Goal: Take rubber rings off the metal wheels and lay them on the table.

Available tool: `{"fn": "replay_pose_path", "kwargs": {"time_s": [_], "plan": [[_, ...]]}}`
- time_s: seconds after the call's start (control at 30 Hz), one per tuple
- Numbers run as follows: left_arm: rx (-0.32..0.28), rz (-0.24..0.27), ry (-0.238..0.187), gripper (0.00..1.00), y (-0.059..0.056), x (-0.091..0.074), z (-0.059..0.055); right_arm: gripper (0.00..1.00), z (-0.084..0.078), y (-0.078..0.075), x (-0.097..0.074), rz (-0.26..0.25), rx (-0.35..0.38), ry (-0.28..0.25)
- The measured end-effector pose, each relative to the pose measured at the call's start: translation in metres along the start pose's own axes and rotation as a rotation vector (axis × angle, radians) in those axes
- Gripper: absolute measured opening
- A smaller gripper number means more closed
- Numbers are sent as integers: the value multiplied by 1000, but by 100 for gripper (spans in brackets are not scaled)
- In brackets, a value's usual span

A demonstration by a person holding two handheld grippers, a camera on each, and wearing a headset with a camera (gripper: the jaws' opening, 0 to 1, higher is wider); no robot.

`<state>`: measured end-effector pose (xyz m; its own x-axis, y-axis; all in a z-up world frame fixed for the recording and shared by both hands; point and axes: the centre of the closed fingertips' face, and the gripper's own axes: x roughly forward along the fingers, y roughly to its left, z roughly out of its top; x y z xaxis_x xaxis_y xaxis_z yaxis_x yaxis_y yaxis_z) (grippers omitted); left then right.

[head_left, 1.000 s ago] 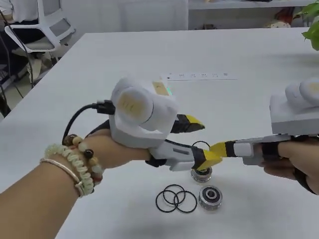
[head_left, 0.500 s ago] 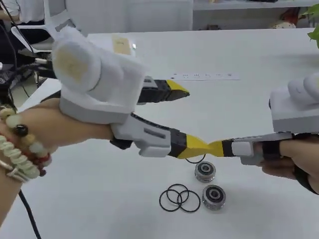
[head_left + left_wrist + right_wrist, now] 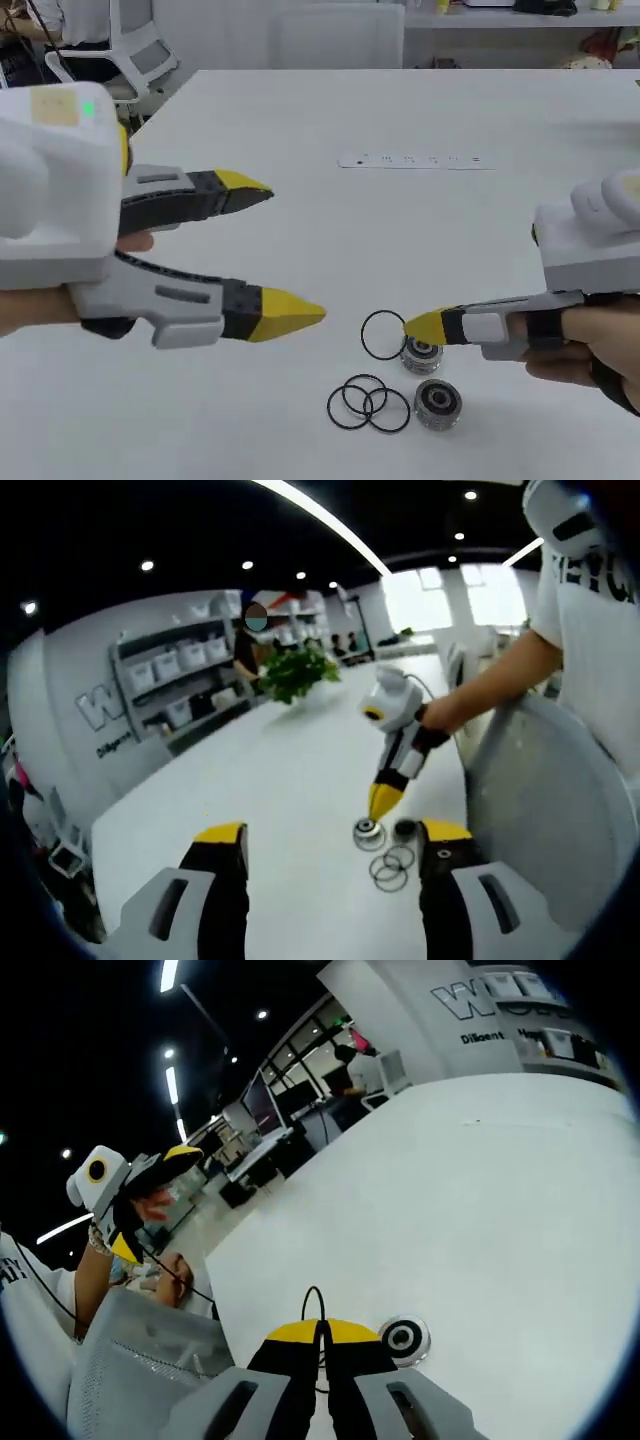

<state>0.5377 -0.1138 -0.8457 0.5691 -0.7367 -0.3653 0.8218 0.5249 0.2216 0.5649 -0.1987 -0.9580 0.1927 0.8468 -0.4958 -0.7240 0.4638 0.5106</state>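
The smooth white table [image 3: 300, 120] carries the work. The left gripper [image 3: 292, 252] hangs raised, jaws spread wide, well apart from it. The nearer right gripper [image 3: 422, 325], jaws pinched on a thin black rubber ring [image 3: 363, 335], presents the loop beyond its tips, beside a round metal wheel [image 3: 422, 353] and near the overlapping loose rings [image 3: 368, 402].

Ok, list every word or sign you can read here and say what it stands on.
"W": big dark lettering on the white back wall, rest cut off.
"Diligent": small line under it; what follows is blurred.
"REYC", roughly: dark print on the person's white T-shirt, cut off.
Flat white strip on the white table: marks too small to read.
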Motion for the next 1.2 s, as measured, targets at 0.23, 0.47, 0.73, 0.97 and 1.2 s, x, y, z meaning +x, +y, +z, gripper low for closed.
{"fn": "replay_pose_path", "kwargs": {"time_s": [0.23, 0.47, 0.73, 0.97, 1.2], "plan": [[-58, 34, 105, 75, -2, -19, -52, 0, -18, 4, 10, 21, -2, 70], [-154, 53, 141, 75, -11, -24, -85, 0, -31, 3, 14, 20, 3, 112], [-213, 74, 188, 75, -19, -34, -112, 0, -41, -7, 19, 16, 45, 138], [-244, 98, 189, 75, -20, -36, -118, 0, -44, -9, 20, 9, 56, 146], [-249, 99, 191, 74, -22, -36, -119, 0, -44, -14, 22, -12, 43, 150]]}}
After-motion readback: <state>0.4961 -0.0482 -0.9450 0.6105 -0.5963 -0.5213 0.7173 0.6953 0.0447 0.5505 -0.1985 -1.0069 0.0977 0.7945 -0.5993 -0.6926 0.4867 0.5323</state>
